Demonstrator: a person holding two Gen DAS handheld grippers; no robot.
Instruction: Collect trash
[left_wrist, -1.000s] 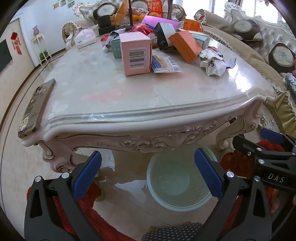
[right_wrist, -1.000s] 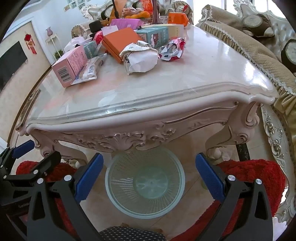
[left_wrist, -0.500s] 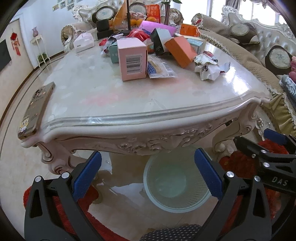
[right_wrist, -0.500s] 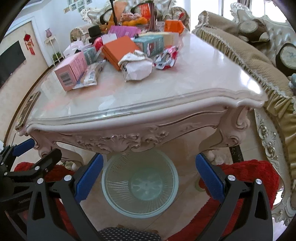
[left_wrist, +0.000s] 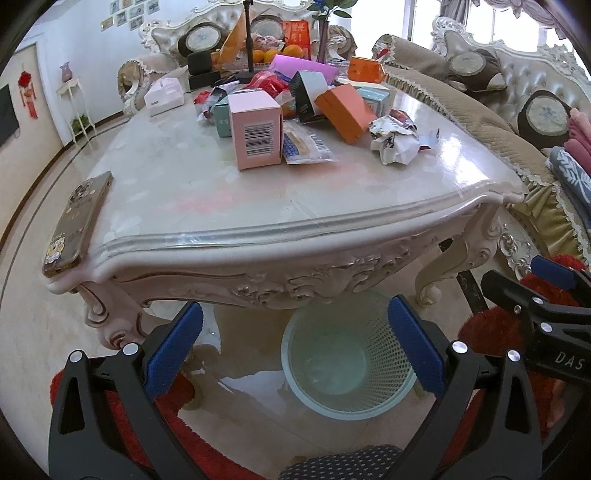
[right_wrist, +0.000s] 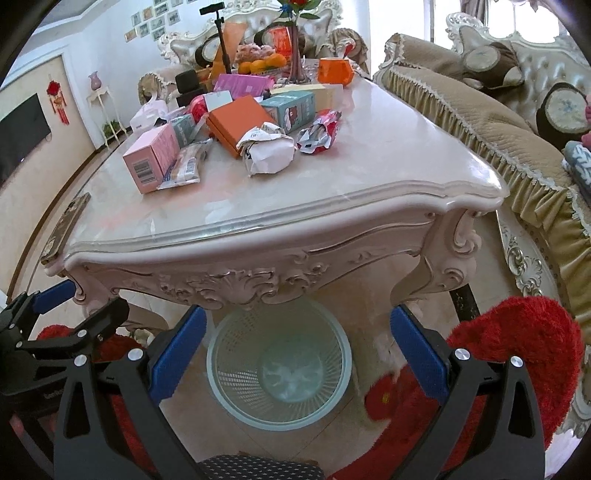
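Note:
Trash lies piled on a cream marble table (left_wrist: 184, 177) (right_wrist: 369, 162): a pink box (left_wrist: 255, 131) (right_wrist: 151, 162), an orange box (left_wrist: 343, 107) (right_wrist: 240, 120), a snack wrapper (left_wrist: 304, 146) (right_wrist: 186, 166), crumpled white paper (left_wrist: 393, 142) (right_wrist: 269, 151) and a red foil wrapper (right_wrist: 321, 131). A pale mesh wastebasket (left_wrist: 349, 356) (right_wrist: 279, 363) stands on the floor under the table's near edge. My left gripper (left_wrist: 295, 343) and right gripper (right_wrist: 297, 341) hang low in front of the table, both open and holding nothing, each above the basket.
A phone (left_wrist: 79, 218) (right_wrist: 66, 225) lies at the table's left edge. More boxes, a tissue box (left_wrist: 164, 94), fruit and a tripod (right_wrist: 221, 37) crowd the far end. A sofa (right_wrist: 498, 129) flanks the right. Red fluffy slippers (right_wrist: 517, 343) show by the grippers.
Both views have drawn back and tilted up a little, so the table top and room show more. The grippers stay open. The objects on the table have not moved.

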